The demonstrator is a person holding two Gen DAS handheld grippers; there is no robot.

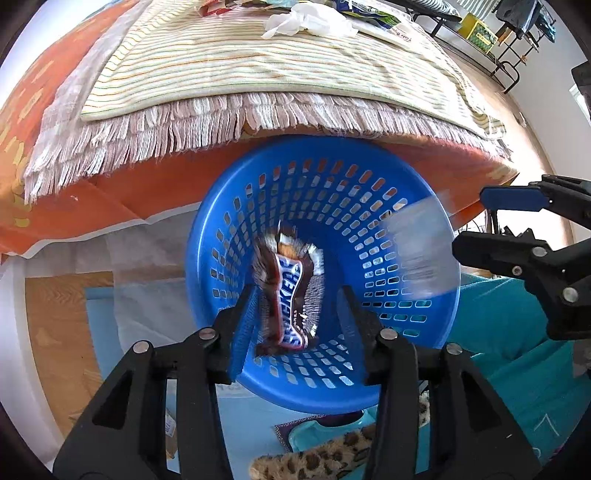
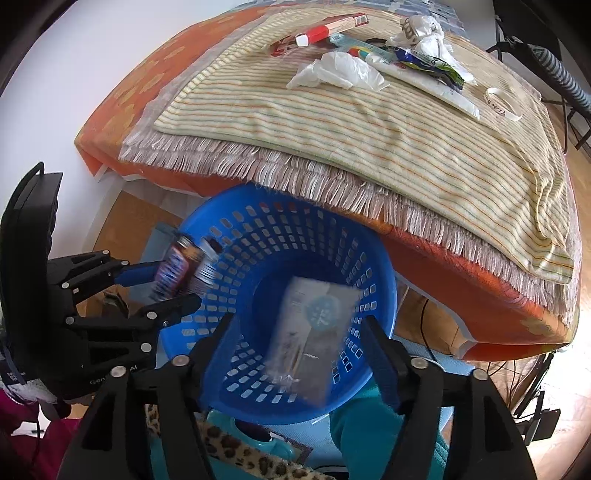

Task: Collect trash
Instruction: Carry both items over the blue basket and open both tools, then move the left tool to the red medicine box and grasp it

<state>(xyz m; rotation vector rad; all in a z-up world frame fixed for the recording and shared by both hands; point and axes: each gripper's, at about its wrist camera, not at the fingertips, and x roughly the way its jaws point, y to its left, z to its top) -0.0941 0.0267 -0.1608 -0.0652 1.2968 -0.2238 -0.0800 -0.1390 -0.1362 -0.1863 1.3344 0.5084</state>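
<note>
Left gripper (image 1: 295, 321): its 2 fingers stand spread over the mouth of the blue perforated basket (image 1: 369, 206). A Snickers wrapper (image 1: 291, 295) lies between them, against the left pad and clear of the right one, blurred by motion; whether the left pad still touches it cannot be told.

Right gripper (image 2: 299, 332): fingers spread wide above the same basket (image 2: 258, 236). A pale flat packet (image 2: 314, 332), blurred, sits between them without touching either pad, over the basket's interior. In the left view the same packet (image 1: 421, 251) shows at the basket's right rim, beside the right gripper (image 1: 476, 221).

The basket stands on the floor, its far rim tucked under the fringed edge of a striped cloth (image 2: 369, 140) laid over an orange cover (image 2: 461, 295) on the table.

On the cloth, well apart from the basket: crumpled white tissue (image 2: 340, 70), a red-and-white box (image 2: 325, 29), a colourful wrapper (image 2: 424, 59) and a white band (image 2: 504, 103).
</note>
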